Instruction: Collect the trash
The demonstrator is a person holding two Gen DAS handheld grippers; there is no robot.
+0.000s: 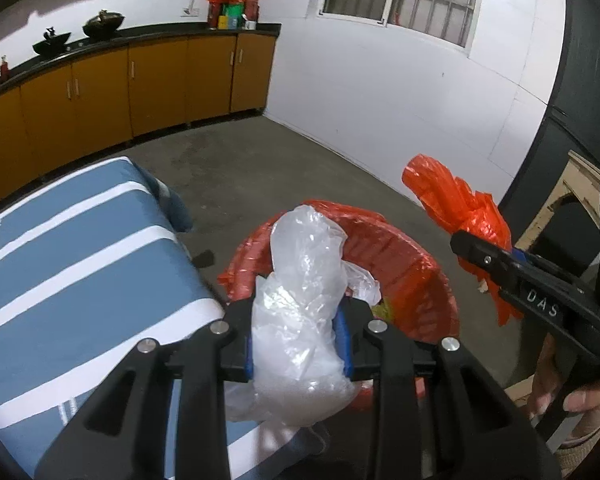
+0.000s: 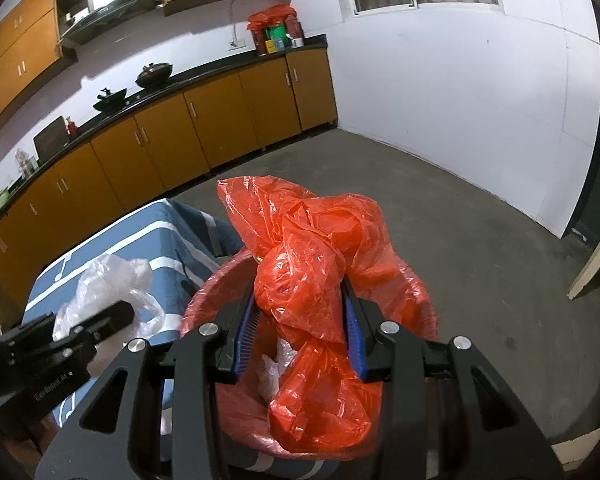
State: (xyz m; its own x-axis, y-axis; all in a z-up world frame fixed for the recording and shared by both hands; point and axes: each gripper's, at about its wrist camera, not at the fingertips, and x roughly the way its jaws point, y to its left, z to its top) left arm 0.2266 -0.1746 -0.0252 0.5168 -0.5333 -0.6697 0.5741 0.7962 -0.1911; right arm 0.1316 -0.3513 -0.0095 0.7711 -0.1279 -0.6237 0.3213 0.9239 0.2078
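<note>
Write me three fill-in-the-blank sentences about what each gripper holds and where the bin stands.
1. The left gripper is shut on a crumpled ____ plastic bag.
2. The right gripper grips a crumpled ____ bag.
3. The bin stands beside a table covered by a ____-and-white cloth.

Missing words: clear; red; blue

clear bag [image 1: 300, 312]: thin crinkled plastic film, translucent, glossy
red bag [image 2: 312, 280]: thin shiny plastic film, creased
bin liner [image 1: 404, 280]: same red film, apparently
table cover [image 1: 80, 264]: matt woven cloth, blue with white stripes
gripper pads [image 2: 354, 340]: blue, ribbed, probably rubber
floor [image 2: 480, 248]: rough matt concrete
</note>
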